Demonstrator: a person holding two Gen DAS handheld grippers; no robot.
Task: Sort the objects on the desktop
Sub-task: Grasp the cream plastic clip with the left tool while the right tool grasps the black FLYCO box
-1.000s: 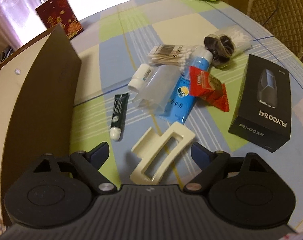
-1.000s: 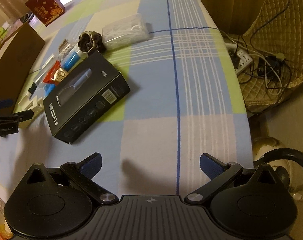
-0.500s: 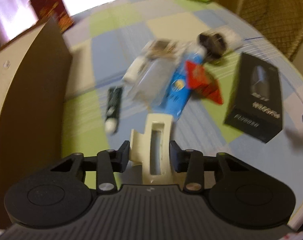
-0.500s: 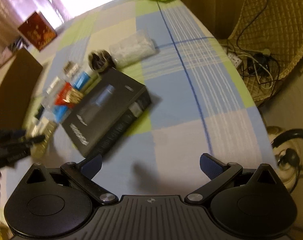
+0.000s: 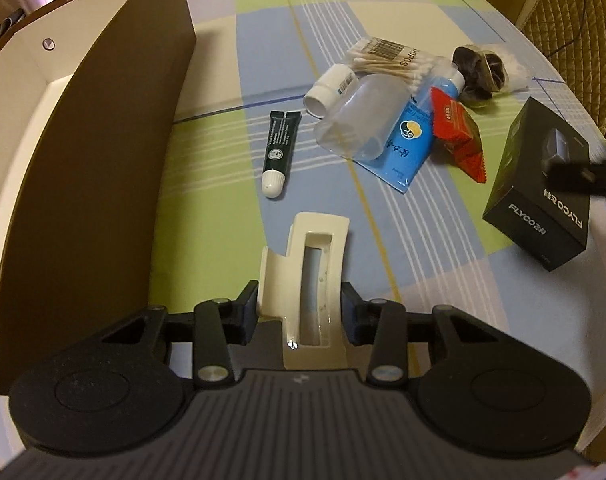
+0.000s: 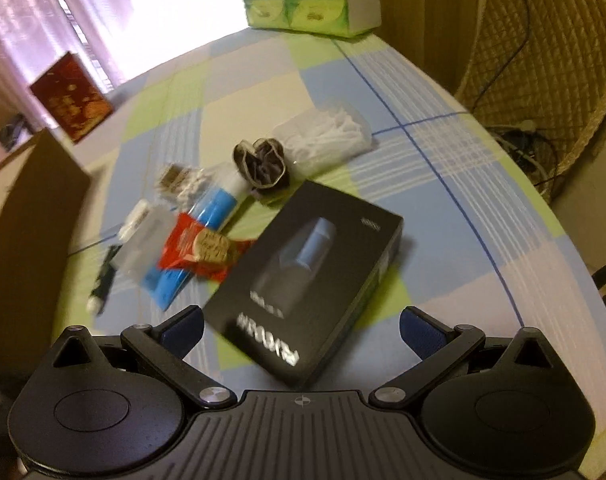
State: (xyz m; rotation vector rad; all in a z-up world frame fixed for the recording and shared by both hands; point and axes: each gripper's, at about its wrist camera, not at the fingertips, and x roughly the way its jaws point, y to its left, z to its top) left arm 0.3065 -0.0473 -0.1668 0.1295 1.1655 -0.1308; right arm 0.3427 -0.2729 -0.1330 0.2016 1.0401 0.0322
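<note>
Presently, at the left of the frame the brown bin (image 5: pixel 83 184) is showing nothing inside where visible. At lower centre the left gripper (image 5: pixel 301 304) is clamping the cream hair clip (image 5: pixel 307 276). Right of it, the pile is waiting unsorted. The right gripper (image 6: pixel 301 330) is hanging wide above the black box (image 6: pixel 311 280).

The worktop (image 5: pixel 443 12) wears a checked cloth of blue, green and cream squares. On it lie a black box (image 5: pixel 543 184), a red snack packet (image 5: pixel 459 136), a blue tube (image 5: pixel 407 148), a clear plastic bottle (image 5: pixel 359 120), a small white bottle (image 5: pixel 331 88), a pack of cotton swabs (image 5: pixel 387 60) and a dark green tube (image 5: pixel 279 148) (this one apart from the cluster). A dark hair scrunchie (image 6: pixel 263 164) lies against a clear bag of white items (image 6: pixel 327 136), green tissue packs (image 6: pixel 311 0) stand at the far edge, and a brown open box (image 5: pixel 103 152) stands along the left.
</note>
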